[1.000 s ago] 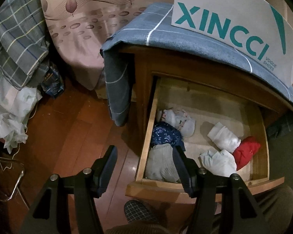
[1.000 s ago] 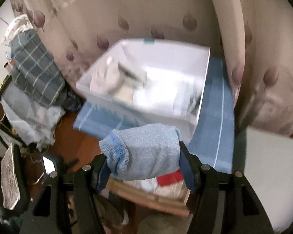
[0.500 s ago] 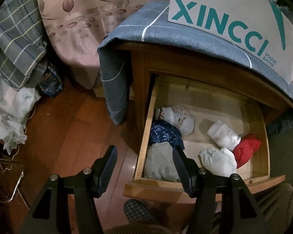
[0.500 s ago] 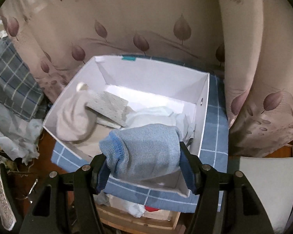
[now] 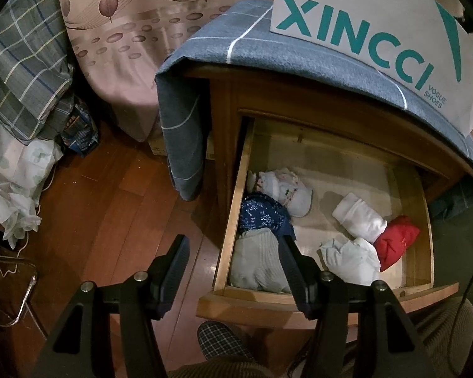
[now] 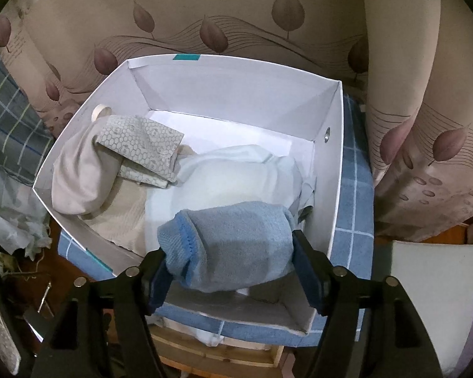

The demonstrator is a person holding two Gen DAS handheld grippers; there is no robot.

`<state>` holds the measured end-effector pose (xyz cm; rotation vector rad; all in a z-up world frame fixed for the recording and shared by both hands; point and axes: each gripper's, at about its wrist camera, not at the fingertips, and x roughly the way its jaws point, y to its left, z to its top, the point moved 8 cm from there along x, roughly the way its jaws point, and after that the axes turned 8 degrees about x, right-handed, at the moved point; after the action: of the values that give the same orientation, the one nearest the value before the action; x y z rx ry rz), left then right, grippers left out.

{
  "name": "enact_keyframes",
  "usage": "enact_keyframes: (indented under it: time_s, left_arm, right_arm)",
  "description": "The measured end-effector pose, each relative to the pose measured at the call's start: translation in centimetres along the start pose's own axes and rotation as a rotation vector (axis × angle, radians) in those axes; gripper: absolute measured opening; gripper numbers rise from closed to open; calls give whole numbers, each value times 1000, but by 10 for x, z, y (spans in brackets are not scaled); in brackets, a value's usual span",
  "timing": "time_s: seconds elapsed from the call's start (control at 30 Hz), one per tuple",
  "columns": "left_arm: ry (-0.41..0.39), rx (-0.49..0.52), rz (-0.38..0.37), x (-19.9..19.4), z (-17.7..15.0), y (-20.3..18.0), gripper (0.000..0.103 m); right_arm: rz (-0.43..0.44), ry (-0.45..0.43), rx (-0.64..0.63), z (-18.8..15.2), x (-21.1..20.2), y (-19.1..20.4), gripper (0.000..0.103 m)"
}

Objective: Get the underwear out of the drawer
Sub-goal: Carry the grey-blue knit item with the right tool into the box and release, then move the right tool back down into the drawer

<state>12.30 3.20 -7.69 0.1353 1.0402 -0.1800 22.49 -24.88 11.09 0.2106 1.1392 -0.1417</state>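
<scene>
My right gripper (image 6: 230, 263) hangs over the near right corner of the white box (image 6: 334, 163), its jaws just widened around a blue roll (image 6: 233, 245) of underwear; the roll sits between the fingers, and I cannot tell whether the pads press it or have let go. Inside the box, a beige bundle (image 6: 75, 176) and a grey patterned fold (image 6: 142, 145) crowd the left wall, a pale bundle (image 6: 236, 173) fills the middle, and the far end is bare floor. The box stands on a blue checked cloth (image 6: 353, 208). My left gripper (image 5: 233, 271) hovers half open and empty above the drawer's (image 5: 328, 299) front left corner, over bare wooden floor (image 5: 110, 208). In the drawer, a grey piece (image 5: 255, 261), a navy piece (image 5: 261, 214) and a floral white one (image 5: 287, 189) line the left side; two white rolls (image 5: 359, 217) and a red piece (image 5: 397, 239) sit right, with open room at the back.
</scene>
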Motion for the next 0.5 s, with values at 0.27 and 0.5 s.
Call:
enact_keyframes:
  time_s: [0.27,0.5]
  left_arm:
    - [-1,1,3,0,0,0,60]
    - [1,-3,1,0,-2,0,60]
  right_arm:
    - [-10,-33,7,6,-24,-1,88]
    - [50,-12,-28,-18,-62,3,88]
